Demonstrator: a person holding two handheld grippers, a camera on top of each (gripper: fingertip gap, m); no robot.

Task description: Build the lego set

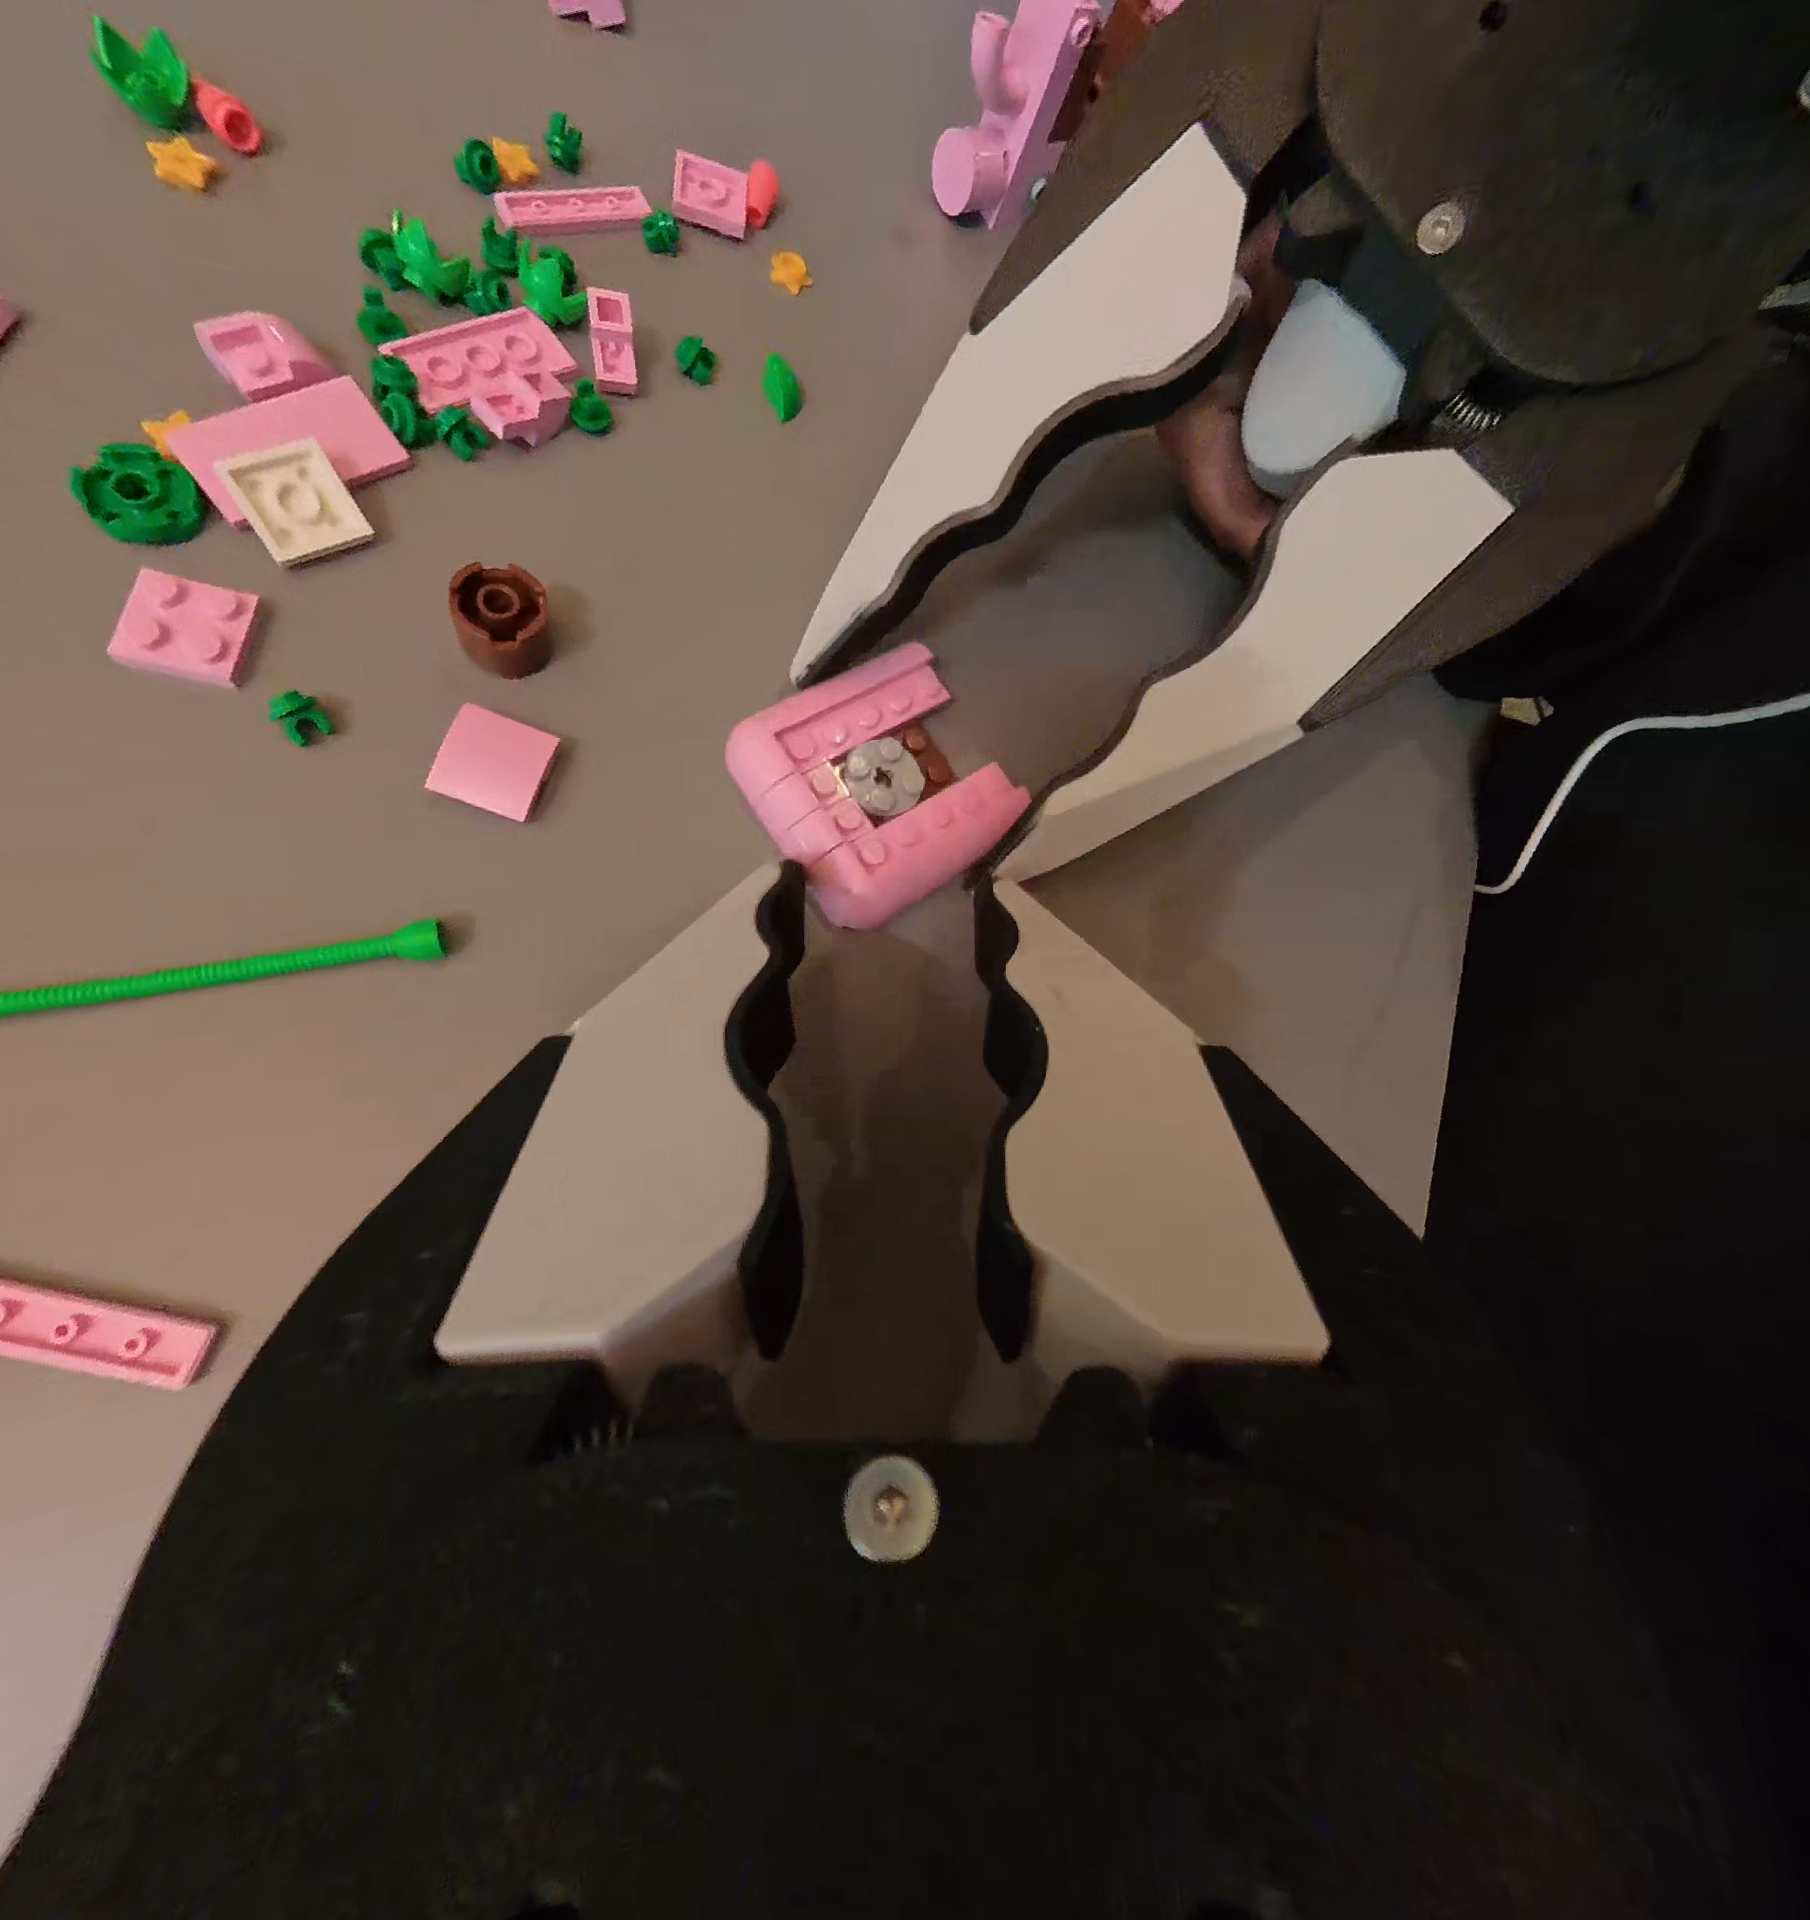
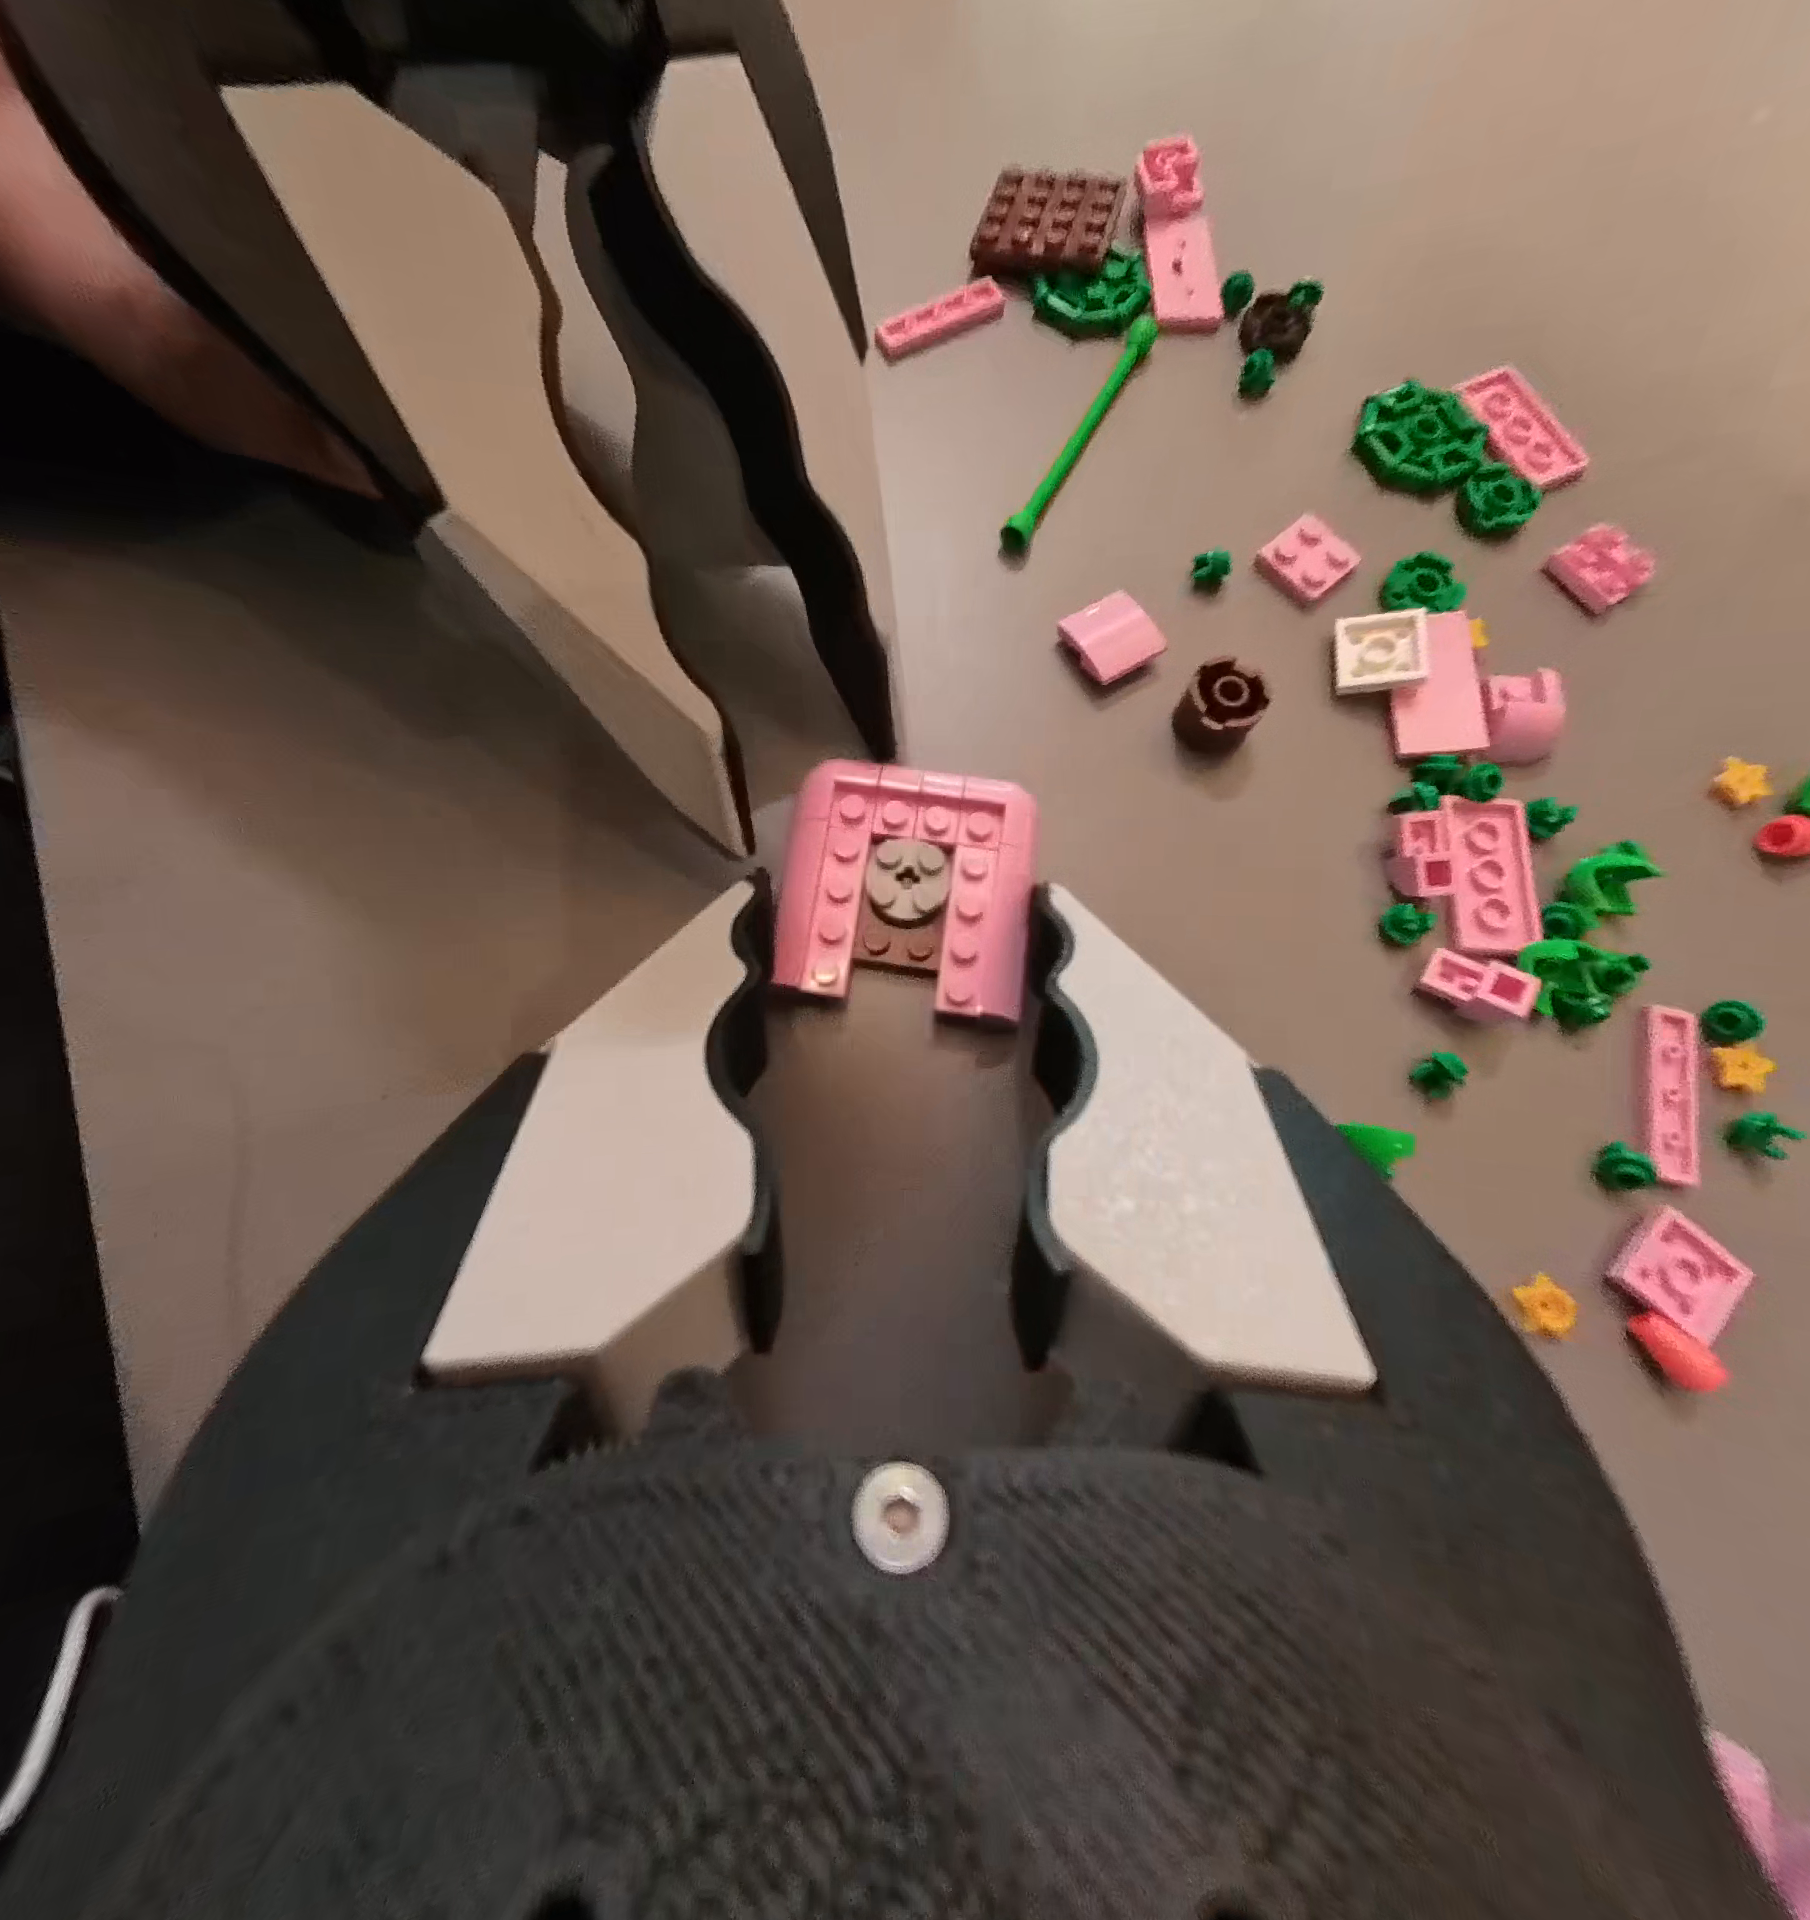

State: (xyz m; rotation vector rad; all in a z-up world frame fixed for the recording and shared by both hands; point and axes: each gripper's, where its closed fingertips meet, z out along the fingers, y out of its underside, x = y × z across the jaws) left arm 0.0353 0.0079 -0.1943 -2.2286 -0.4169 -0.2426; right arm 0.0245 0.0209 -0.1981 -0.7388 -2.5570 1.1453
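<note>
A pink U-shaped lego assembly (image 1: pixel 776 758) with a brown plate and a grey round piece in its middle sits just above the grey table. My right gripper (image 2: pixel 899 899) is shut on its two open arms; it enters the left wrist view from the upper right (image 1: pixel 916 753). My left gripper (image 1: pixel 883 883) has its tips closed against the rounded closed-end corner of the assembly (image 2: pixel 911 810), and it reaches in from the upper left in the right wrist view (image 2: pixel 816 800).
Loose pink plates, green leaves and yellow stars lie scattered. Among them are a brown round brick (image 1: pixel 498 618), a green stem (image 1: pixel 194 977), a white tile (image 1: pixel 293 499) and a brown plate (image 2: pixel 1052 218). The table edge and a white cable (image 1: pixel 1607 748) are on the right. Both grippers' tips are close together, under 4 cm apart.
</note>
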